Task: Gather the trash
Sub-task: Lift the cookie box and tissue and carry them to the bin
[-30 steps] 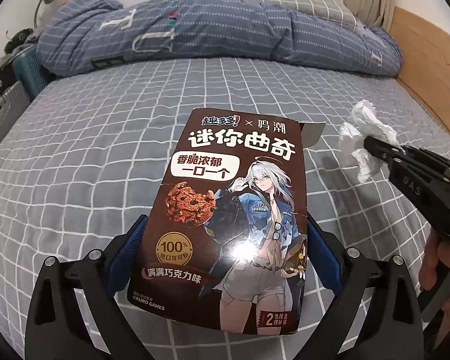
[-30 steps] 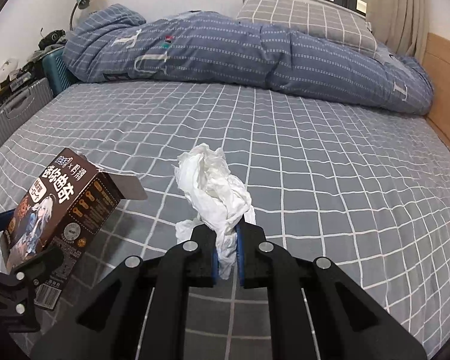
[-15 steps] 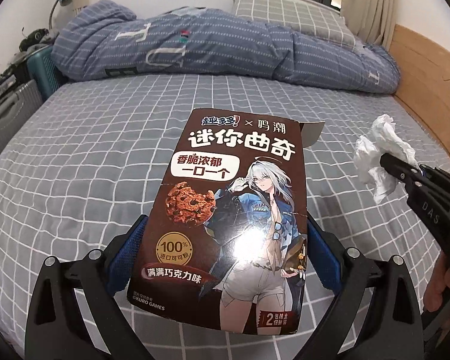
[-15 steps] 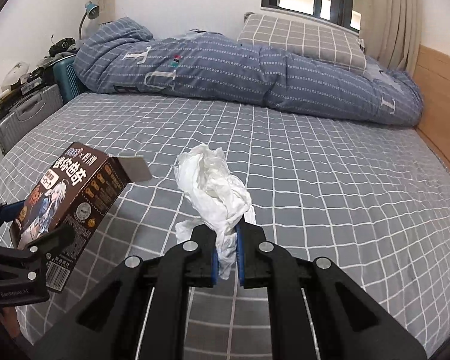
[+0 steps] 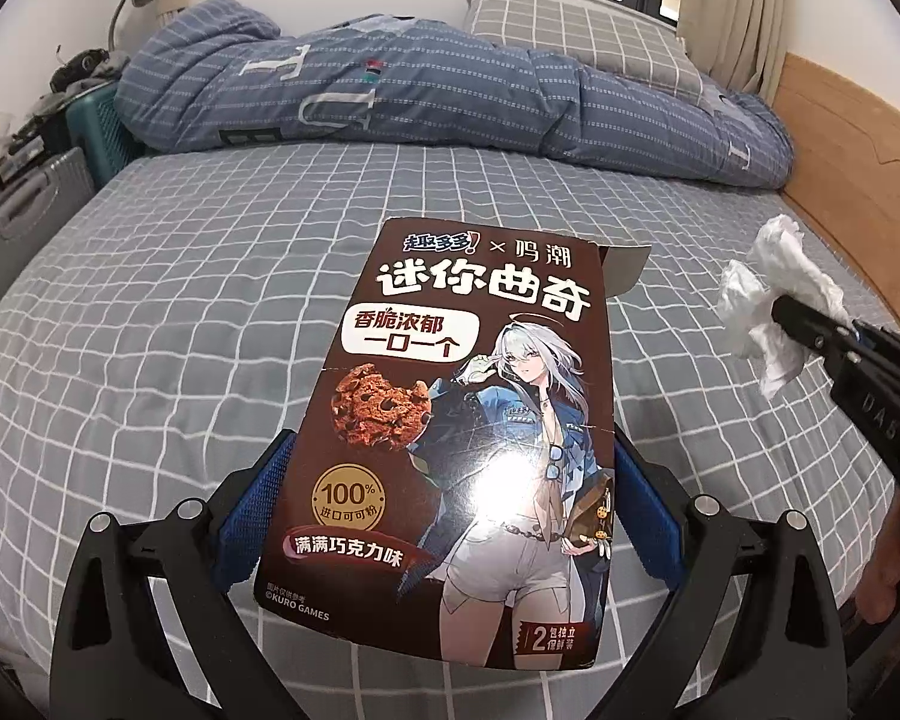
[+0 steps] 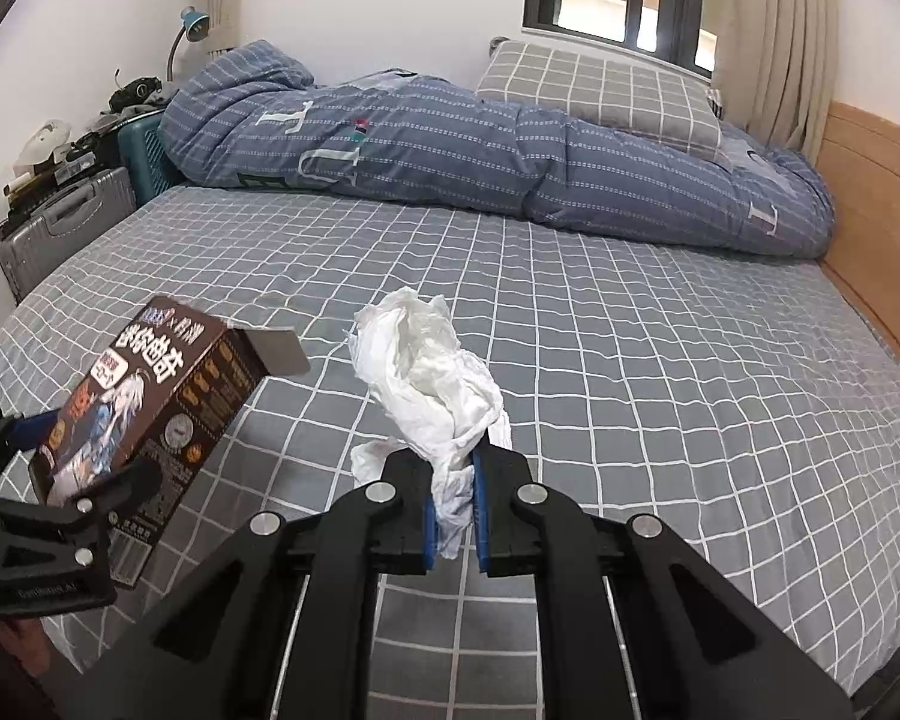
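A brown cookie box (image 5: 468,432) with a cartoon figure and an open top flap is clamped by its two sides in my left gripper (image 5: 450,492), held above the bed. The same cookie box (image 6: 150,402) shows at the left of the right wrist view, with the left gripper (image 6: 60,474) around it. My right gripper (image 6: 453,474) is shut on a crumpled white tissue (image 6: 432,378), which sticks up past the pads. In the left wrist view the tissue (image 5: 774,300) and the right gripper (image 5: 810,324) are at the right edge.
A bed with a grey checked sheet (image 6: 630,372) lies below both grippers. A rolled blue duvet (image 6: 480,162) and a grey pillow (image 6: 594,96) lie at its far side. Suitcases (image 6: 60,228) stand at the left, a wooden headboard (image 6: 876,192) at the right.
Both grippers have risen and pulled back from the bed, so more of the room shows. The box and the tissue stay gripped as before.
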Demonstrator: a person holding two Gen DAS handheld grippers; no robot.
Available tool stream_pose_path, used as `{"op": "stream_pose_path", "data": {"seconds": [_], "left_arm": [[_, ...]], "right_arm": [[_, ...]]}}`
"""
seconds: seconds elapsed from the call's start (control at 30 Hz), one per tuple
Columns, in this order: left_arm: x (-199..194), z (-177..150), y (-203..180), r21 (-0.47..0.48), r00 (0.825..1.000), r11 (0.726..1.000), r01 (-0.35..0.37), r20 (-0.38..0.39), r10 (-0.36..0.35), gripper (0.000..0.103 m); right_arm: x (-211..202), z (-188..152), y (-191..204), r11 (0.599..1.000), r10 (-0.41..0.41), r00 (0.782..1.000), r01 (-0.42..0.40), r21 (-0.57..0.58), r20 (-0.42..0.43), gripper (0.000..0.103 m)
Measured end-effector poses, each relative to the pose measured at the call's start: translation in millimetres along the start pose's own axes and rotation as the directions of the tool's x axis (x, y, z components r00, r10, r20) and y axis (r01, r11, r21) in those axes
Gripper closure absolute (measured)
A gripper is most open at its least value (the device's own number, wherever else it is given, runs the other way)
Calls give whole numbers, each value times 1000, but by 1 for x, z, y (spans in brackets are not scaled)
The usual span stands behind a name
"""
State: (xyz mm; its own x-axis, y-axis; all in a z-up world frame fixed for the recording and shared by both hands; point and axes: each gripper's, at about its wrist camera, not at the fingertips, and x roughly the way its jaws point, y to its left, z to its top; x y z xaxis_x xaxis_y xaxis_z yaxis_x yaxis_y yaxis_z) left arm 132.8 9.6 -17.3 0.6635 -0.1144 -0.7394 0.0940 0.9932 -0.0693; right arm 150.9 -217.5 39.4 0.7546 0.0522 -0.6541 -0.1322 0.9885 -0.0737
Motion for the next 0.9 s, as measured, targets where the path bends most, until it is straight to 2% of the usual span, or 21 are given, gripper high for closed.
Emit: {"op": "stream_pose_path", "data": {"seconds": [0.53,0.9], "left_arm": [[-57,-17,-12,14,997,999,29,66,-30,9],[-73,-43,-18,17,998,1000,25,51,-26,9]], "right_arm": [[-61,-32,5,1000,16,1000,-16,1,16,95],[-90,-51,3,999,38,999,-39,30,13,95]]}}
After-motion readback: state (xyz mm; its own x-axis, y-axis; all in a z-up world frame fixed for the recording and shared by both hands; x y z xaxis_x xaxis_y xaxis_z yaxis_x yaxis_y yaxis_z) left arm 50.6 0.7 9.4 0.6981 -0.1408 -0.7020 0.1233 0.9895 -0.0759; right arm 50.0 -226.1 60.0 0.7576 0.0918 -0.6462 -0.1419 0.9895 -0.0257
